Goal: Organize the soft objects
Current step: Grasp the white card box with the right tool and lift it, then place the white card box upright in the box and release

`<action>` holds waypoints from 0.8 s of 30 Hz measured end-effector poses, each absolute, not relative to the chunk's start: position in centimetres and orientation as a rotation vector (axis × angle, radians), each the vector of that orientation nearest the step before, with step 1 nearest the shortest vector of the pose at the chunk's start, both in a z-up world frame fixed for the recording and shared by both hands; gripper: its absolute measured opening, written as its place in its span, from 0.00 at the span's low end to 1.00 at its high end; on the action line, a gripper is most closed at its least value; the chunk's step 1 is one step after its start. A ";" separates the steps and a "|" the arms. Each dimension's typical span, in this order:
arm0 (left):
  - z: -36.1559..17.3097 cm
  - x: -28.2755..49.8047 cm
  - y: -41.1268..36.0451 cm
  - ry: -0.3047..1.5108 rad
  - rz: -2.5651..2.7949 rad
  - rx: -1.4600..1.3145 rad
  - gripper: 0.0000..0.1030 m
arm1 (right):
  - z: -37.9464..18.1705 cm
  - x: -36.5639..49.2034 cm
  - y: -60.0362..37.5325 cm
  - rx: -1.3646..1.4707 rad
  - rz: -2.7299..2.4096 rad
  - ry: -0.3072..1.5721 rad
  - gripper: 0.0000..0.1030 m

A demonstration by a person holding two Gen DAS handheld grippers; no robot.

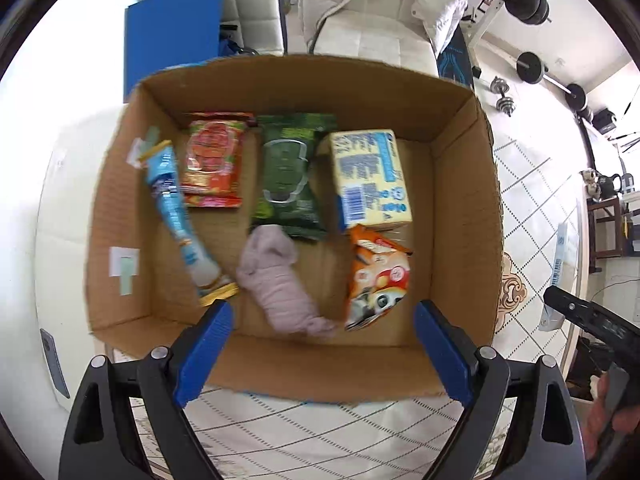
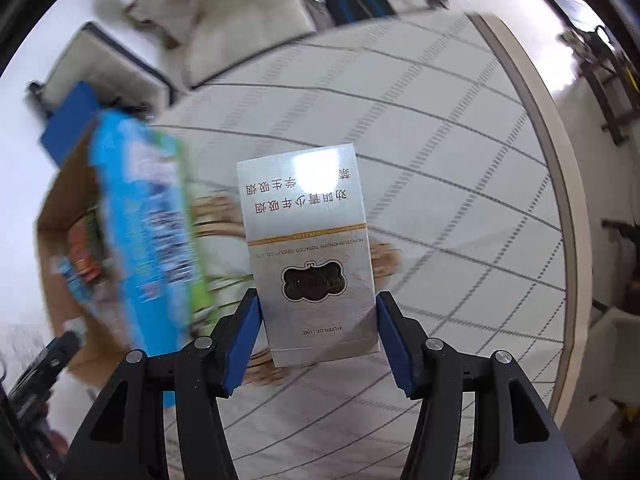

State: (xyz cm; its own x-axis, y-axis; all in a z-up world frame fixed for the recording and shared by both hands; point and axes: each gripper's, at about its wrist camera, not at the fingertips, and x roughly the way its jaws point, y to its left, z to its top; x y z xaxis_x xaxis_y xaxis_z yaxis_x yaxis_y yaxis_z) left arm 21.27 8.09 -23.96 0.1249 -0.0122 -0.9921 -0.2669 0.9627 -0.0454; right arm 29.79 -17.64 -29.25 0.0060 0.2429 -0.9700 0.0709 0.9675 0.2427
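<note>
An open cardboard box point(image 1: 460, 216) sits on the table. In it lie a pale pink cloth point(image 1: 276, 280), a blue tube pack point(image 1: 176, 212), a red snack pack point(image 1: 214, 160), a green wipes pack point(image 1: 290, 176), a yellow carton point(image 1: 370, 176) and an orange pouch point(image 1: 376, 280). My left gripper point(image 1: 324, 356) is open and empty above the box's near wall. My right gripper point(image 2: 318, 336) is shut on a silver cigarette pack point(image 2: 312, 248), held above the table. A blurred blue packet point(image 2: 148, 232) stands at the box's edge point(image 2: 56, 208).
The table has a white gridded cloth point(image 2: 440, 160). A blue folder point(image 1: 172, 36) and white chairs with a white jacket point(image 1: 380, 4) stand behind the box. Dumbbells and a weight rack point(image 1: 528, 40) are at the far right. The right gripper's handle point(image 1: 592, 320) shows in the left wrist view.
</note>
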 end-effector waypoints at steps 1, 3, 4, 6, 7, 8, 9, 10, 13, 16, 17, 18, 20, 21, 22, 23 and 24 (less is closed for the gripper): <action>-23.5 20.9 8.5 1.430 0.187 -0.231 0.90 | -27.8 29.4 -15.9 0.240 0.180 1.548 0.58; -22.6 20.5 9.6 1.417 0.189 -0.220 0.90 | -26.0 28.6 -14.0 0.214 0.243 1.530 0.58; -22.3 20.2 10.1 1.411 0.188 -0.218 0.90 | -25.3 28.0 -12.8 0.206 0.267 1.524 0.58; -22.0 20.1 11.2 1.408 0.191 -0.216 0.90 | -23.9 26.4 -10.2 0.174 0.311 1.518 0.58; -22.0 20.0 11.8 1.407 0.194 -0.217 0.90 | -23.6 26.0 -8.7 0.158 0.328 1.514 0.58; -22.0 20.0 12.3 1.406 0.196 -0.221 0.90 | -23.6 25.6 -7.6 0.139 0.334 1.511 0.58; -22.0 20.1 12.8 1.406 0.198 -0.225 0.90 | -23.8 25.3 -6.9 0.119 0.336 1.510 0.58; -22.1 20.1 13.2 1.406 0.199 -0.226 0.90 | -24.1 25.1 -5.8 0.104 0.333 1.509 0.58; -22.4 20.1 14.4 1.408 0.204 -0.226 0.90 | -25.4 24.6 -4.4 0.095 0.321 1.517 0.58; -23.4 20.1 15.1 1.422 0.205 -0.220 0.90 | -27.2 24.5 -3.6 0.072 0.282 1.516 0.58; -23.7 20.2 15.3 1.429 0.204 -0.215 0.90 | -28.1 24.7 -3.8 0.071 0.271 1.517 0.58; -24.0 20.2 15.4 1.435 0.206 -0.210 0.90 | -28.8 24.6 -3.7 0.068 0.262 1.523 0.58; -24.7 20.1 15.6 1.449 0.205 -0.208 0.90 | -30.1 24.5 -3.6 0.063 0.244 1.534 0.59; -25.0 20.1 15.8 1.455 0.202 -0.211 0.90 | -30.6 24.3 -3.5 0.063 0.250 1.545 0.59; -25.2 20.1 15.9 1.460 0.201 -0.213 0.90 | -31.1 24.1 -3.4 0.069 0.260 1.554 0.60; -25.4 20.0 15.9 1.464 0.198 -0.214 0.90 | -31.3 24.0 -3.4 0.065 0.258 1.558 0.60; -25.5 20.0 16.0 1.467 0.193 -0.216 0.90 | -31.5 23.8 -3.3 0.054 0.256 1.561 0.60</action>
